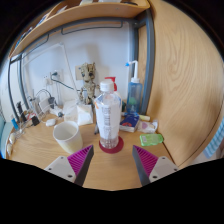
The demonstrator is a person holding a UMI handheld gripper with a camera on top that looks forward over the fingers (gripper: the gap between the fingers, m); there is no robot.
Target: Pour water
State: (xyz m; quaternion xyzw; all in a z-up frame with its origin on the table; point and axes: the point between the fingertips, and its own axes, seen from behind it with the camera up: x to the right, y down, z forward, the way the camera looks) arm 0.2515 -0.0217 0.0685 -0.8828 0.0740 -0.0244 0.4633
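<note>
Setting: wooden tabletop (40, 150) tucked into a nook, white wall behind, wooden shelf (80, 18) overhead, wood panel (185, 80) down the right side.
Tongs: the tongs (112, 162) were spread wide, nothing in them, pink pads (80, 161) facing in.
Bottle: clear water bottle (109, 113) with a white cap stood upright on a red coaster (112, 146), just ahead of the tongs and centred on the gap.
Cup: white cup (67, 136) sat left of the bottle, near it but apart.
Right side: green thing (151, 140) lay flat, couldn't tell what.
Back edge: spray bottle (133, 85) plus small bottles and clutter along the wall.
</note>
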